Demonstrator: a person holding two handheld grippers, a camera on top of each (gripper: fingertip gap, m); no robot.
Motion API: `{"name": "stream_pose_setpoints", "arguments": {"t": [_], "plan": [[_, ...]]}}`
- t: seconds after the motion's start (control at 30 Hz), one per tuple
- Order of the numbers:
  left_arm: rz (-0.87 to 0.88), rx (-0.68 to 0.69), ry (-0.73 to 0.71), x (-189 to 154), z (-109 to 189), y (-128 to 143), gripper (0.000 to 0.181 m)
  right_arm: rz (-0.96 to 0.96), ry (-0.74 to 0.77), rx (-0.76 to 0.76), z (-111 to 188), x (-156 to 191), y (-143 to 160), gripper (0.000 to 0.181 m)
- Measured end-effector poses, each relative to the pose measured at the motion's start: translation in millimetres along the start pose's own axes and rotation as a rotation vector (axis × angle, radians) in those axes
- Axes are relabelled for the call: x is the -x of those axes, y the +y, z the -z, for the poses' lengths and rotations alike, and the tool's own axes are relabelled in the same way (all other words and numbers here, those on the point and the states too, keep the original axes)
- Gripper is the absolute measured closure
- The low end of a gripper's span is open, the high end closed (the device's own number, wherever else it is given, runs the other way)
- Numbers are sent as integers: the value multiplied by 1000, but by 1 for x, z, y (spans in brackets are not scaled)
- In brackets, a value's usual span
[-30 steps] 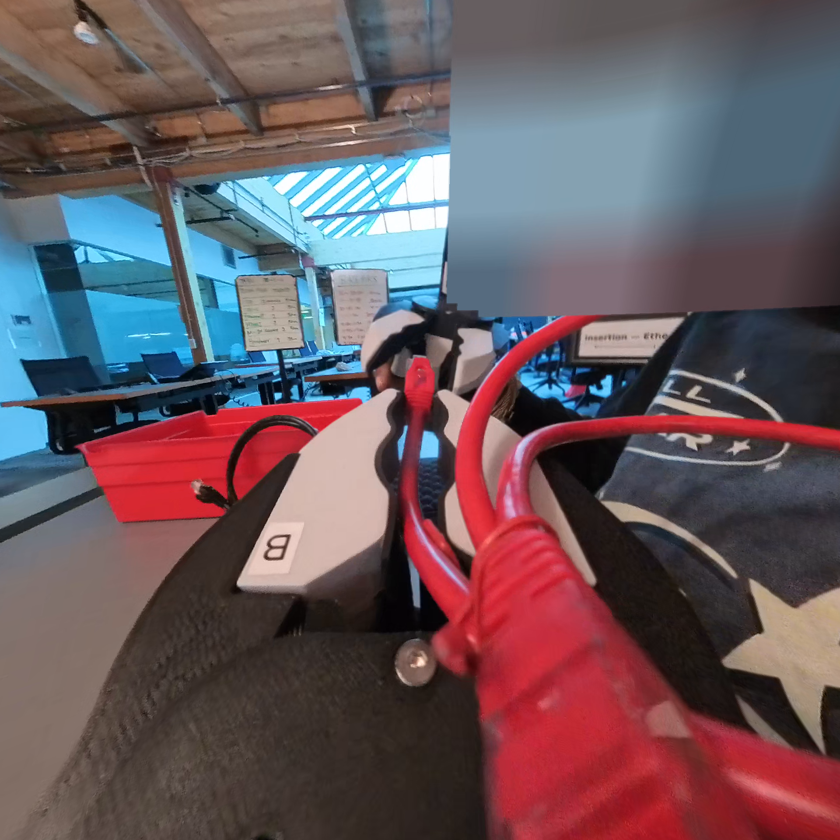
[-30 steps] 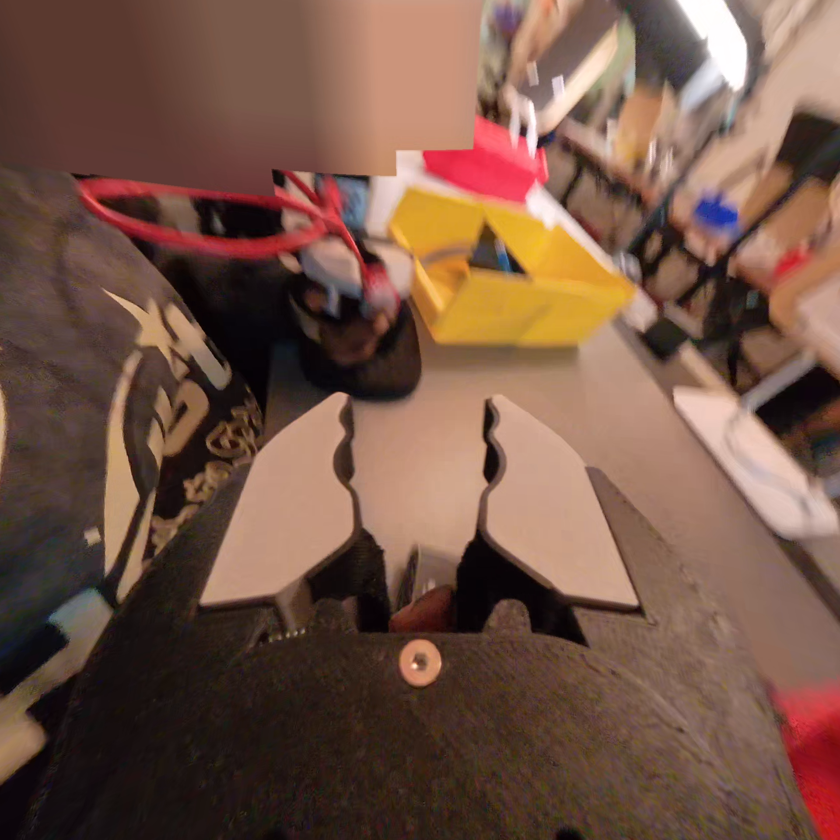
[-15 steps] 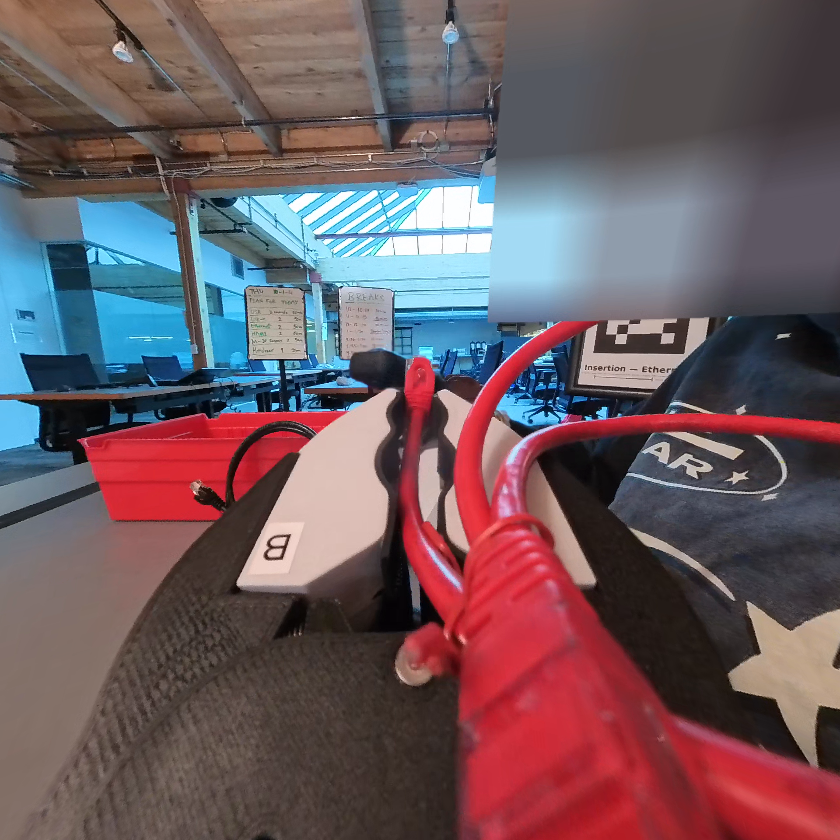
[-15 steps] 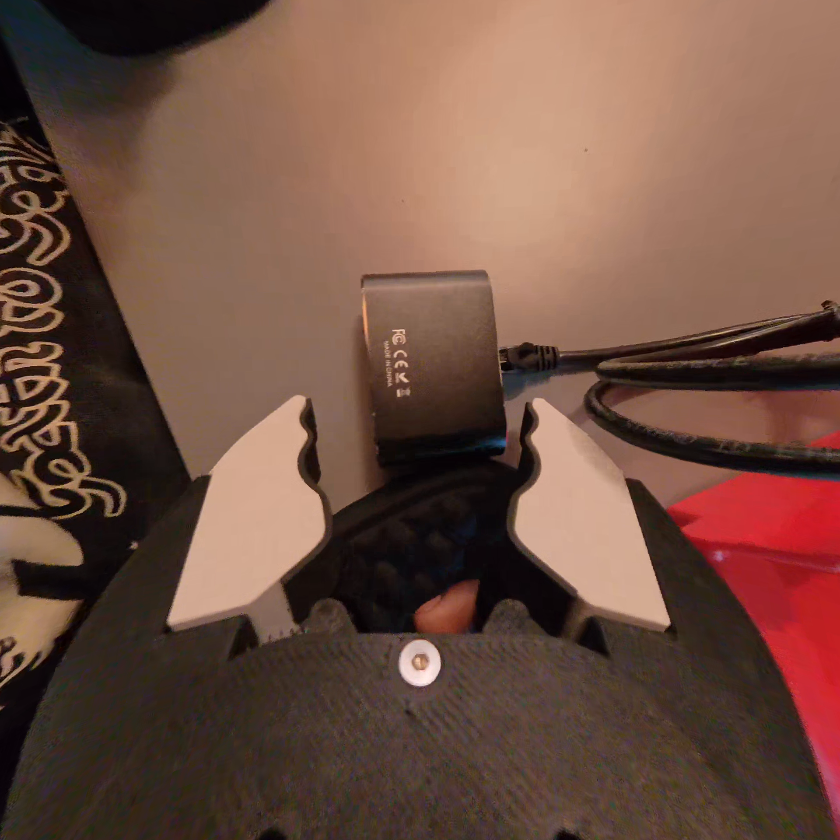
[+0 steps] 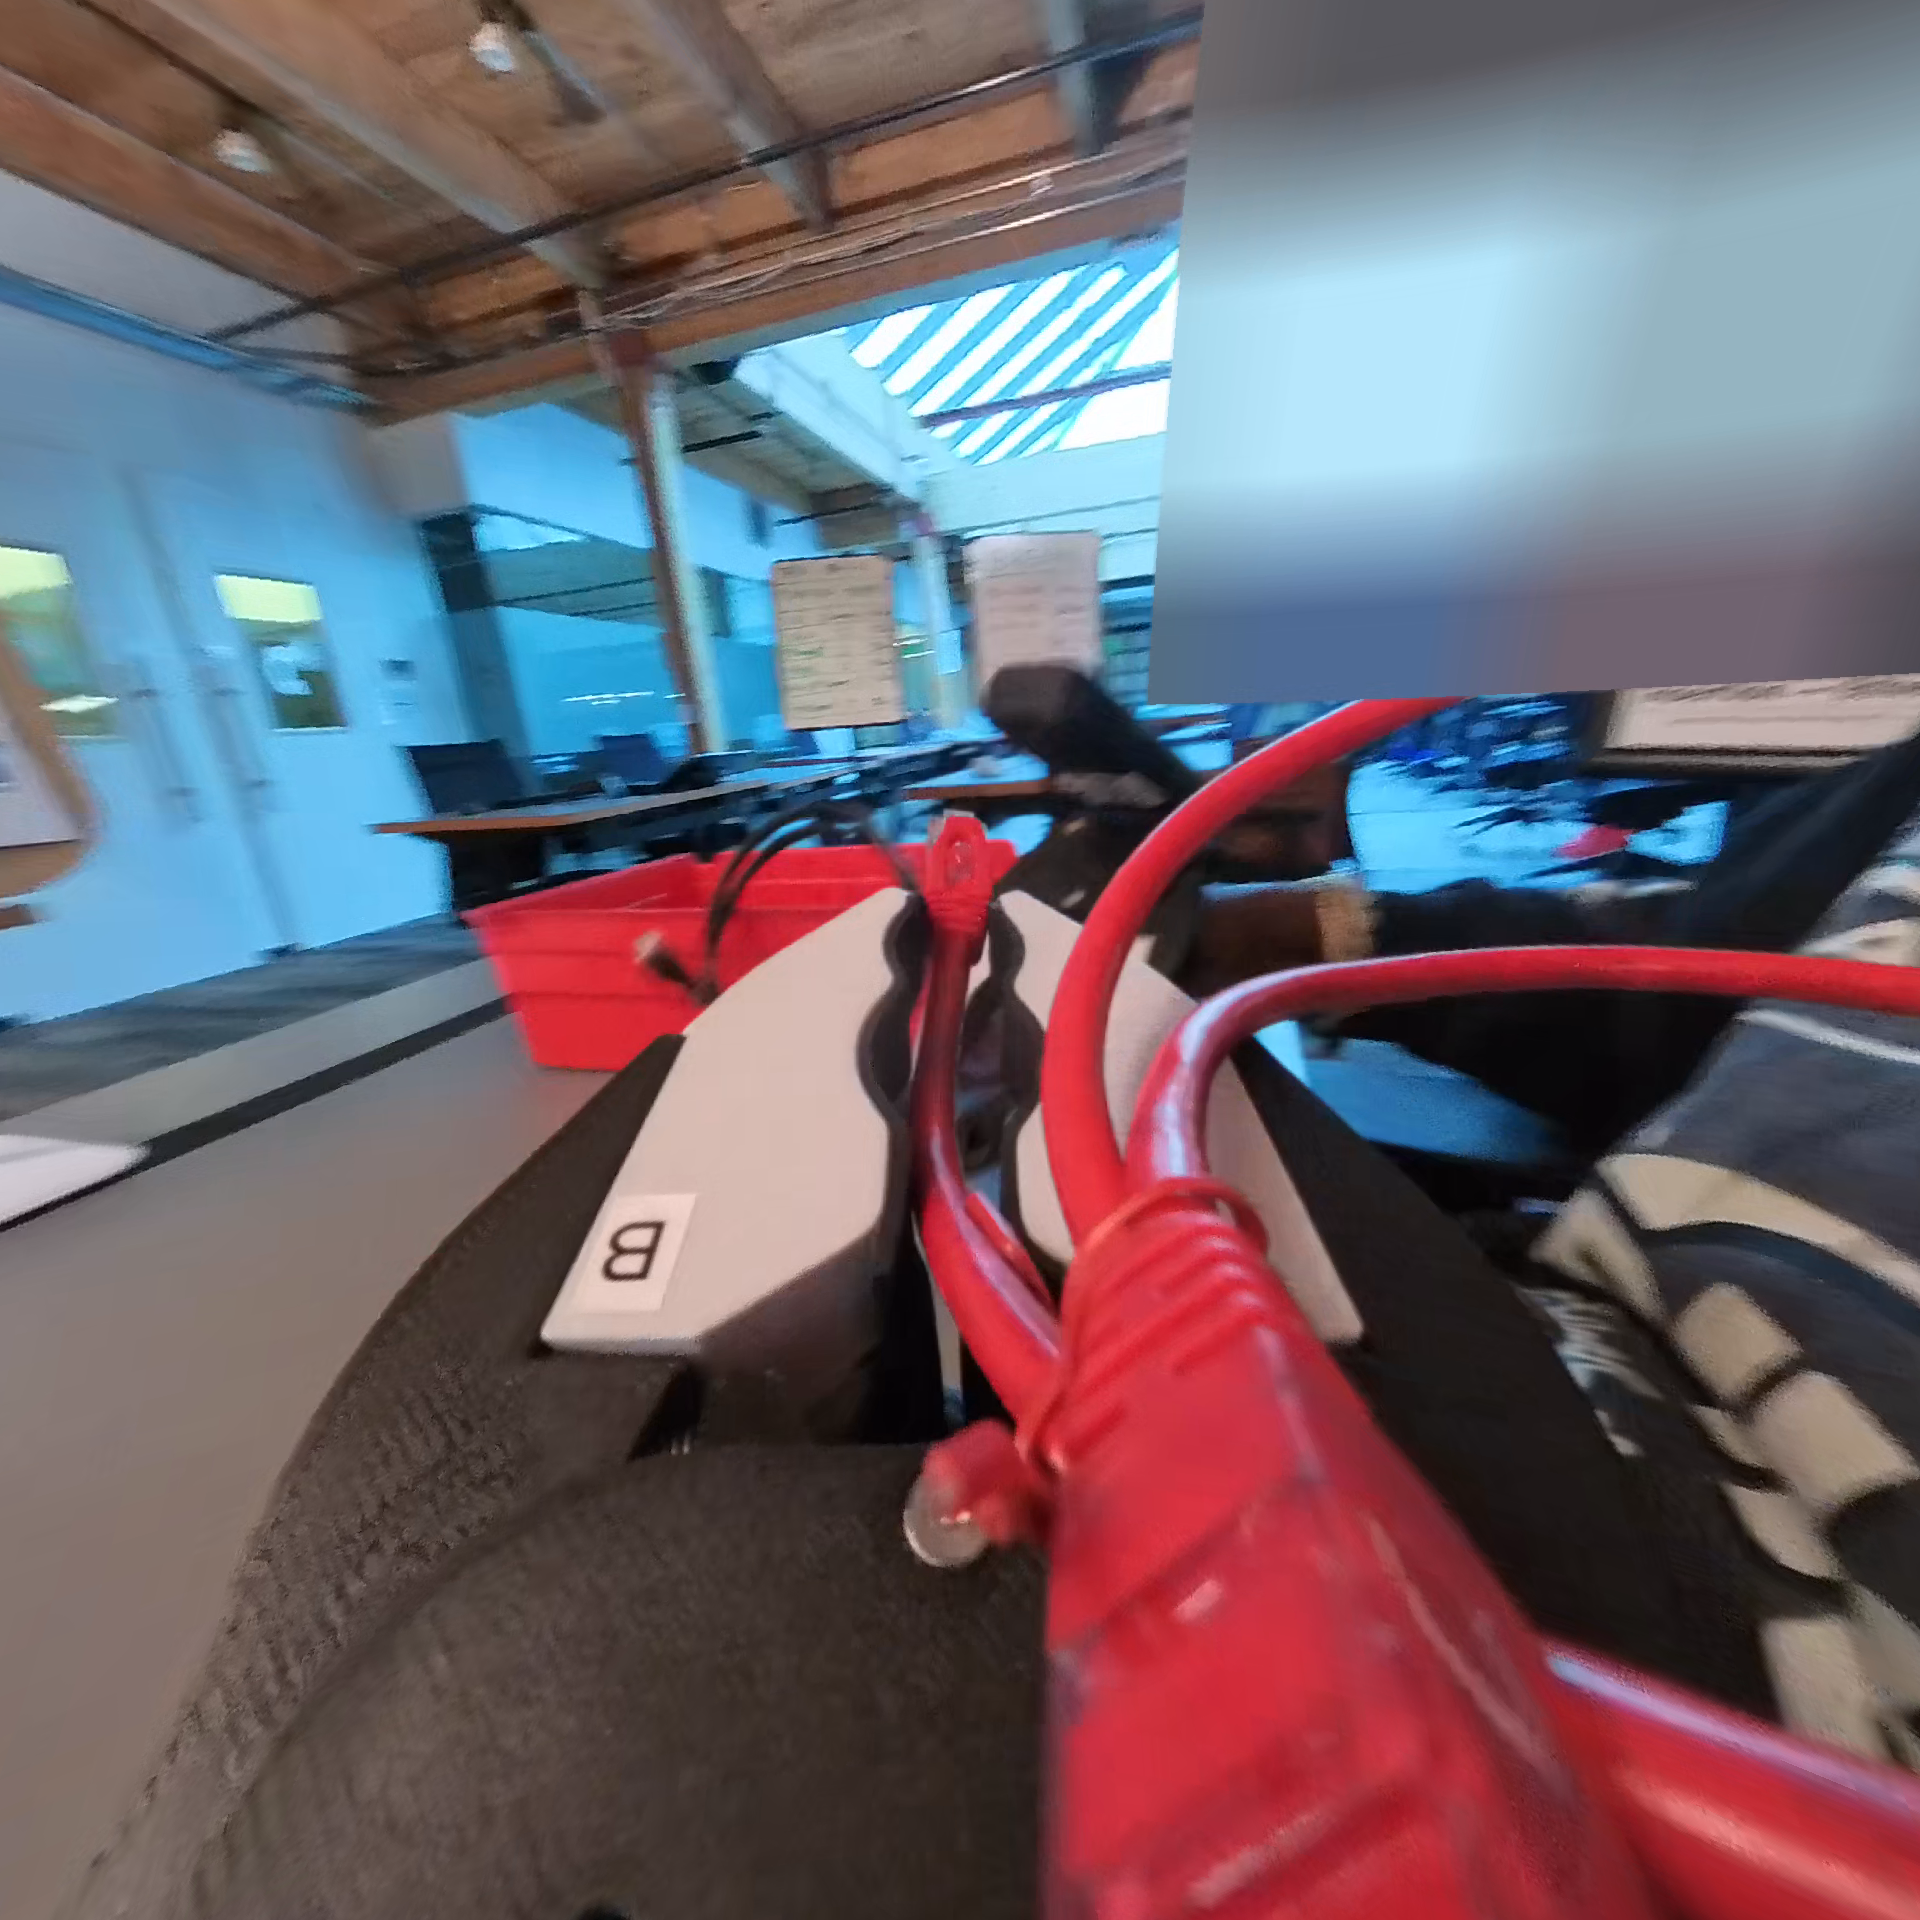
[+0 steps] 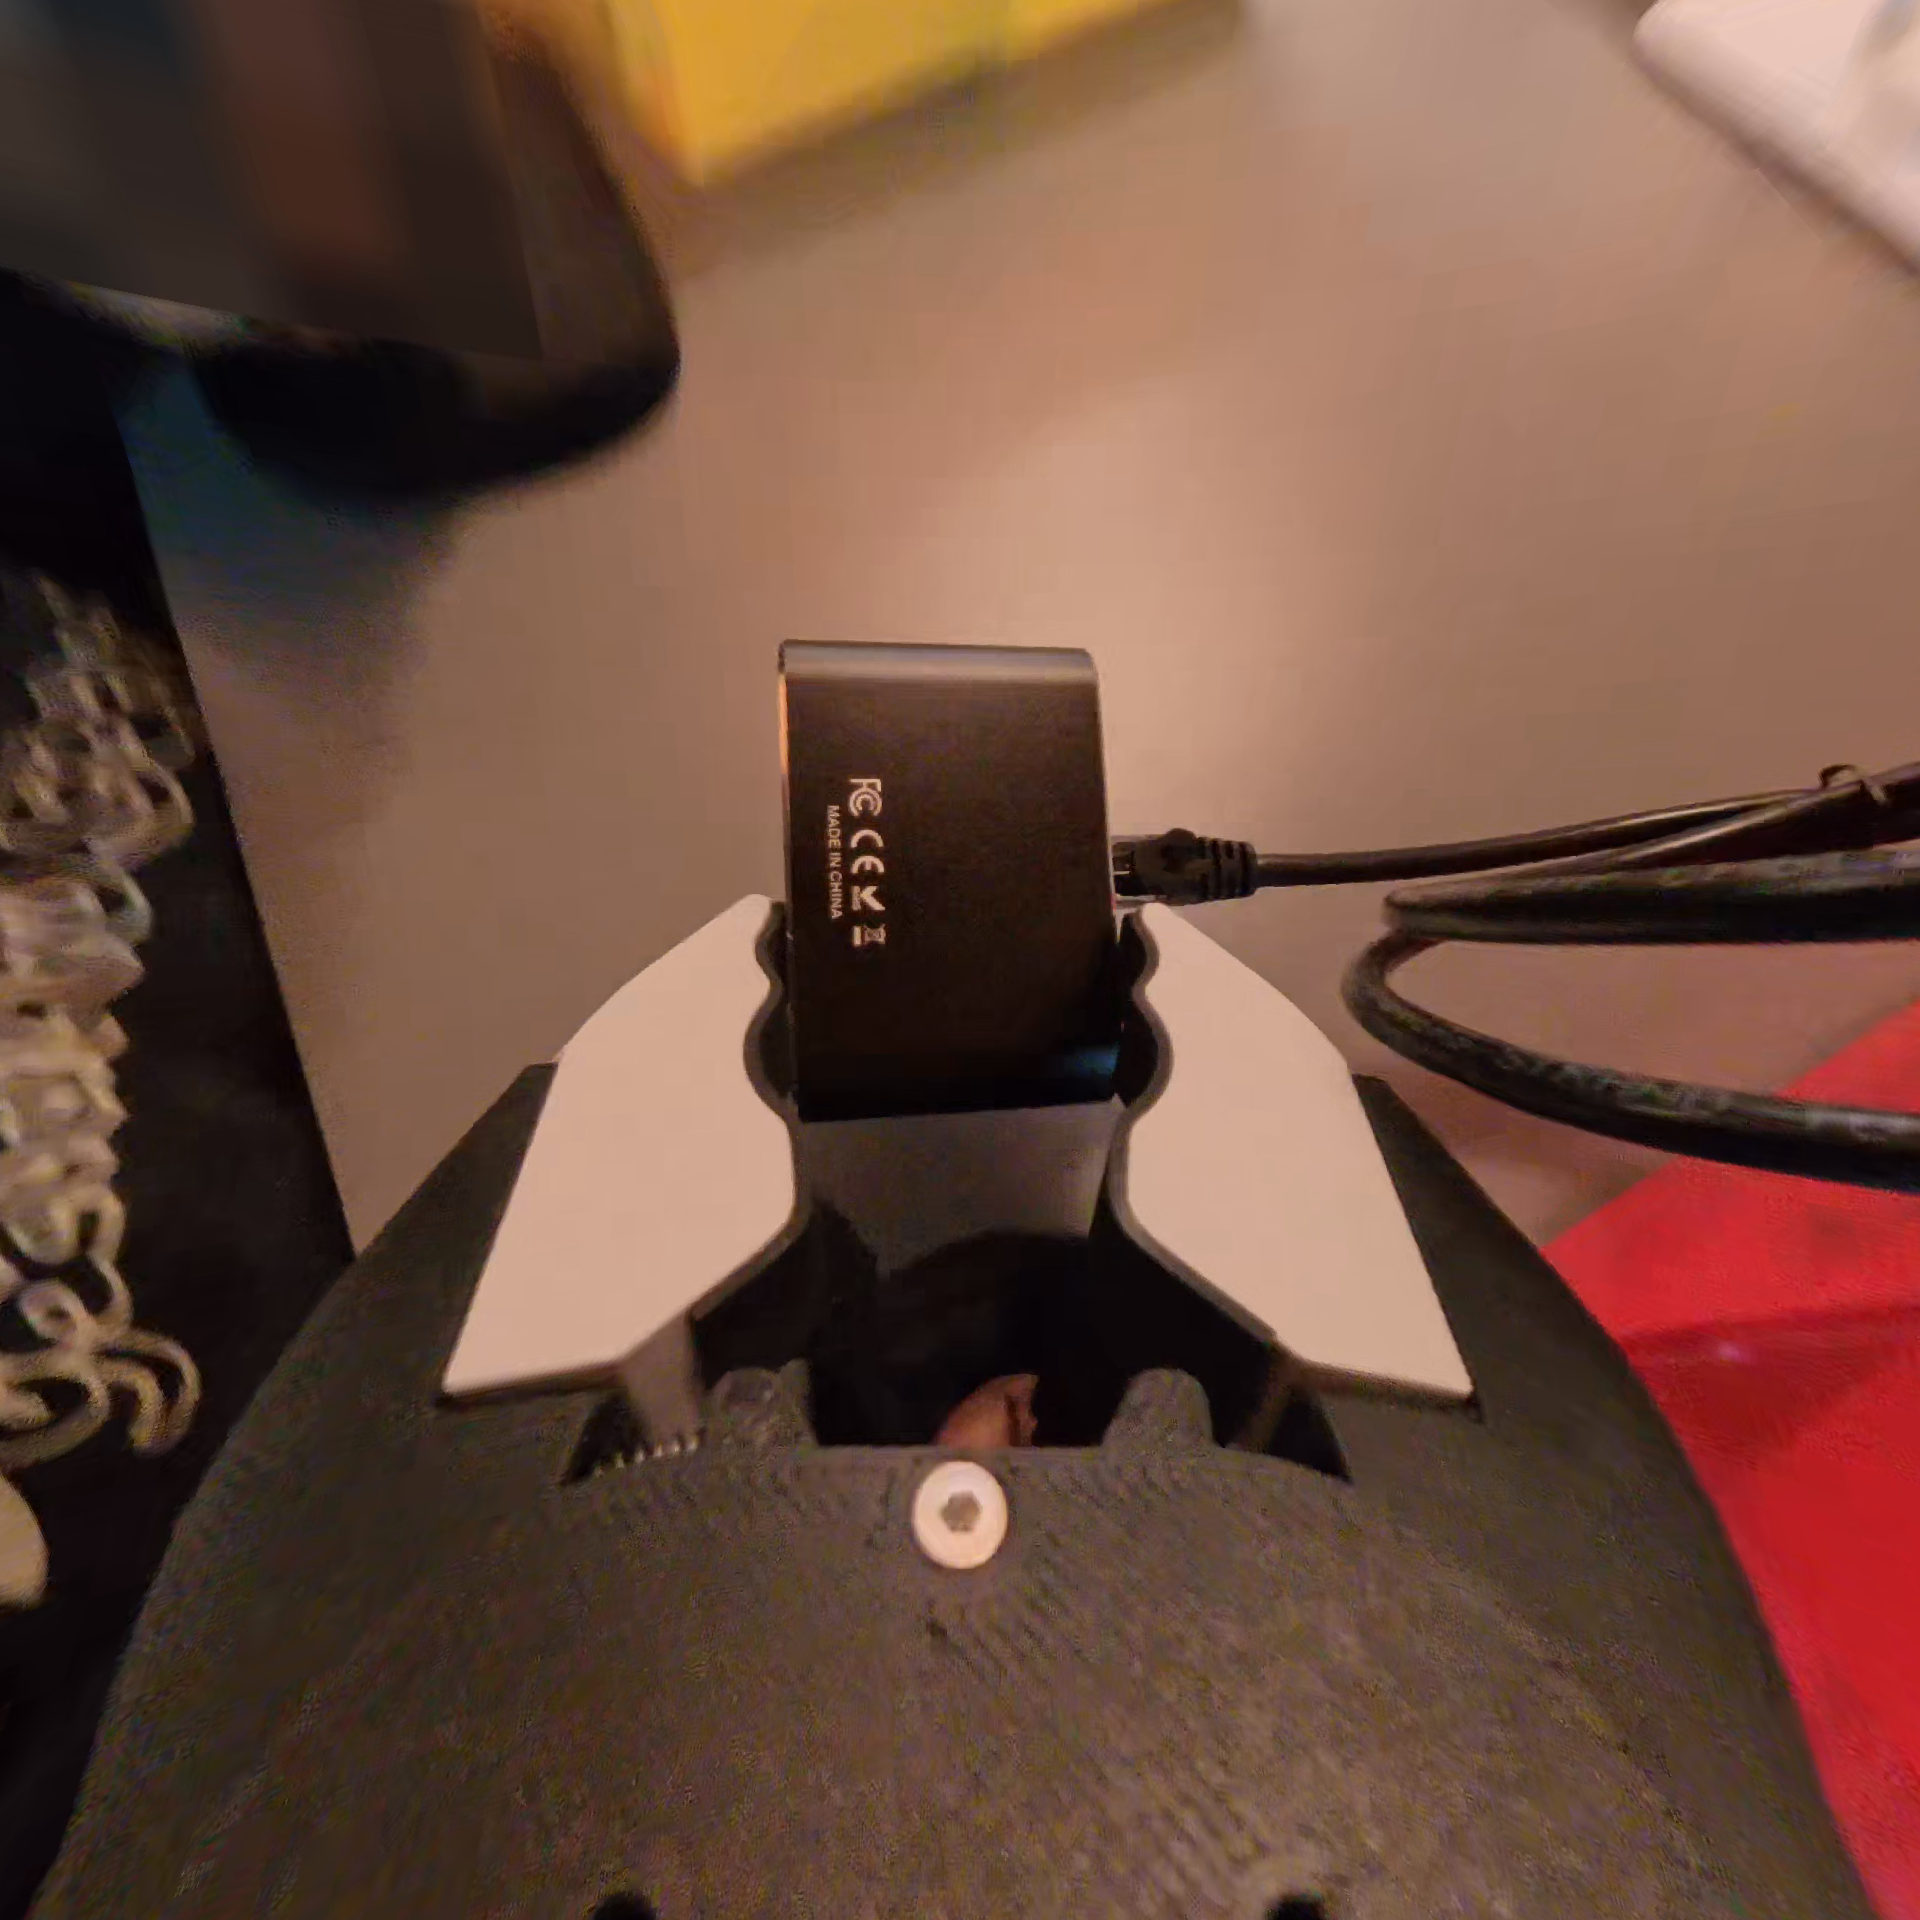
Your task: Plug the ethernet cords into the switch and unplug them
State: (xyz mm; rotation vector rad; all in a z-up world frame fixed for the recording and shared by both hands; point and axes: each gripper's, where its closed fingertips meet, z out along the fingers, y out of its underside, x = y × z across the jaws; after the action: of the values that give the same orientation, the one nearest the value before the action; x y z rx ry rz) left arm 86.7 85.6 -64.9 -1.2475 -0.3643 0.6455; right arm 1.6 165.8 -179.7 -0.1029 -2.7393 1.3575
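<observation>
In the left wrist view my left gripper (image 5: 956, 909) is shut on a red ethernet cord (image 5: 940, 1039); its plug (image 5: 958, 847) sticks out past the fingertips. The cord loops back over the gripper's right side, and a second red plug boot (image 5: 1174, 1340) lies close to the camera. In the right wrist view my right gripper (image 6: 948, 925) is shut on the near end of a black switch (image 6: 940, 831) standing on edge on the grey table (image 6: 1351, 468). A black ethernet cord (image 6: 1507, 862) is plugged into the switch's right side and coils off to the right.
A red bin (image 5: 623, 966) with a black cord (image 5: 769, 862) hanging over its rim stands ahead of the left gripper; its red corner shows in the right wrist view (image 6: 1766, 1351). A yellow bin (image 6: 831, 73) sits at the far table edge. A person's dark patterned shirt (image 5: 1714, 1247) is close by. My hands' fingertips stand some 15 centimeters from each other.
My right gripper swung down to the switch, then closed its fingers on it. My left gripper kept its hold on the red cord and turned slightly left.
</observation>
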Motion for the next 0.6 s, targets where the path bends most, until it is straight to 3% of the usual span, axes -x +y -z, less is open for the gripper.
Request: {"name": "stream_pose_setpoints", "arguments": {"t": [0.13, 0.23, 0.4, 0.6], "plan": [[-262, 60, -261, 19, -2, 4, 170, -104, 139, -299, 22, -8, -52, 121], [-463, 83, -332, 11, -8, 4, 170, -120, 229, -423, 26, -8, -74, 121], [-680, 196, -386, 5, -17, 21, 170, -45, 297, -422, 14, 8, -82, 121], [-707, 273, -424, 12, -17, 32, 170, 75, 408, -421, 12, 13, -87, 121]]}}
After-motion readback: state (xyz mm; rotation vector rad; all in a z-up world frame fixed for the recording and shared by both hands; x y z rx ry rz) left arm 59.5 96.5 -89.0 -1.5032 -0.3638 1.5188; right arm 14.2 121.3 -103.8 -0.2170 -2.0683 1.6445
